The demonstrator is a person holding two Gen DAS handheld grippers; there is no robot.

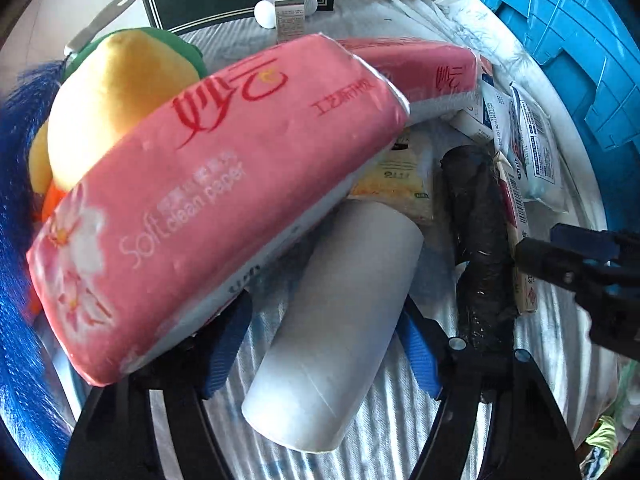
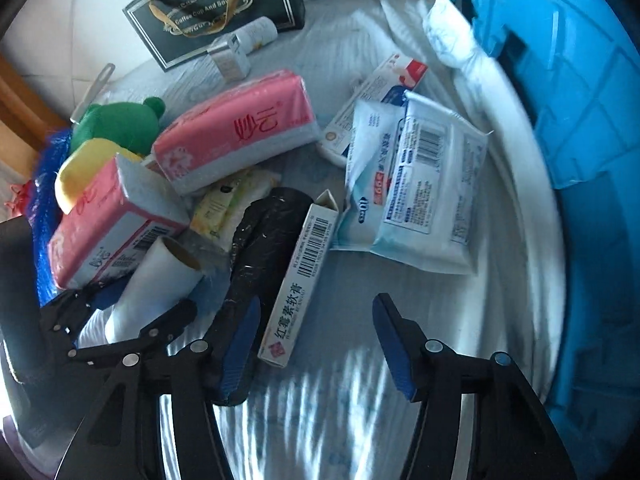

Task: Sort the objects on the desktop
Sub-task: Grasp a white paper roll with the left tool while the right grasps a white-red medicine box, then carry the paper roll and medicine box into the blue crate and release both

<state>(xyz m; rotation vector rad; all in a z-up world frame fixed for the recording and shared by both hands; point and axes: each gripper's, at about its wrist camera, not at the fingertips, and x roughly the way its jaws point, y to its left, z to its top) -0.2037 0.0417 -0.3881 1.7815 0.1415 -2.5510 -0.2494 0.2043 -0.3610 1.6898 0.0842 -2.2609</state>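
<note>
Blue-padded fingers (image 1: 224, 344) of the left gripper (image 1: 320, 352) are seen straddling a white roll (image 1: 340, 320), contact uncertain under the pink tissue pack (image 1: 208, 200) lying over one finger. Jaws of the right gripper (image 2: 316, 344) are held partly apart around the end of a white ointment box (image 2: 300, 280) without touching it, a black roll (image 2: 260, 248) just beside. Wipe packets (image 2: 416, 184) and a blue crate (image 2: 560, 80) are noted farther out.

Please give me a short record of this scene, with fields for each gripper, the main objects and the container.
left gripper: jaws around white roll, contact unclear
right gripper: open, slim white carton between jaws, pads not pressing
beside carton: black roll
pile: two pink tissue packs, wet wipes pack, yellow plush toy
container: blue crate, right side
</note>
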